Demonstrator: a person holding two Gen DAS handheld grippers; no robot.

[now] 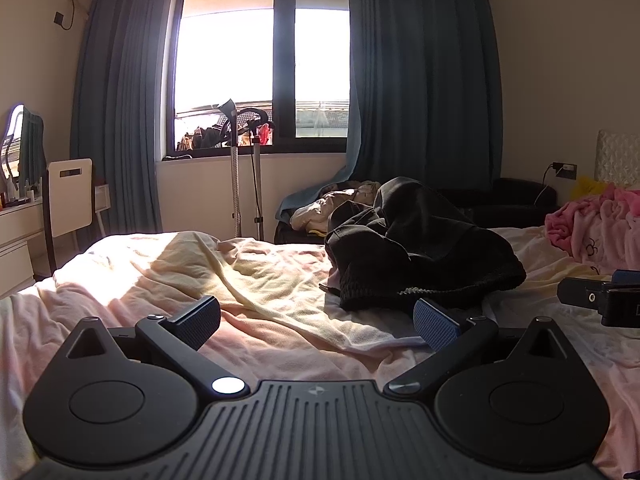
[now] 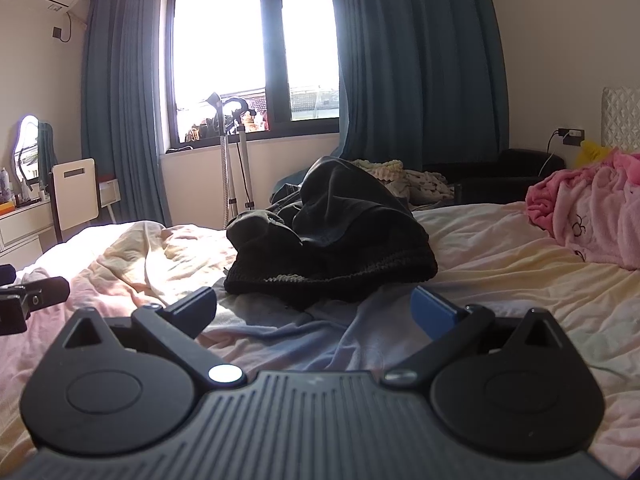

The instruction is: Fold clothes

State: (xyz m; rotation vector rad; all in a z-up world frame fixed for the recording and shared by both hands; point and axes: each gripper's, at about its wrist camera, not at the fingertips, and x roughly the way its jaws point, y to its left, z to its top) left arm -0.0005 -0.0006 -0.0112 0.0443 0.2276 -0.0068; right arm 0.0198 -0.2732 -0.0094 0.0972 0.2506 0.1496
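A crumpled black garment (image 1: pixel 420 252) lies in a heap on the bed (image 1: pixel 168 276); it also shows in the right wrist view (image 2: pixel 332 240). My left gripper (image 1: pixel 318 322) is open and empty, low over the sheet, with the heap just beyond its right finger. My right gripper (image 2: pixel 314 310) is open and empty, pointing straight at the heap's near edge, a short way in front of it. Each gripper shows at the edge of the other's view: the right one (image 1: pixel 600 300) and the left one (image 2: pixel 28 300).
A pink blanket (image 2: pixel 588 216) is bunched at the bed's right side by the headboard. More clothes lie on a dark chair (image 1: pixel 340 204) behind the bed. A garment steamer stand (image 1: pixel 240 168) stands under the window. A white desk and chair (image 1: pixel 68 196) are at left.
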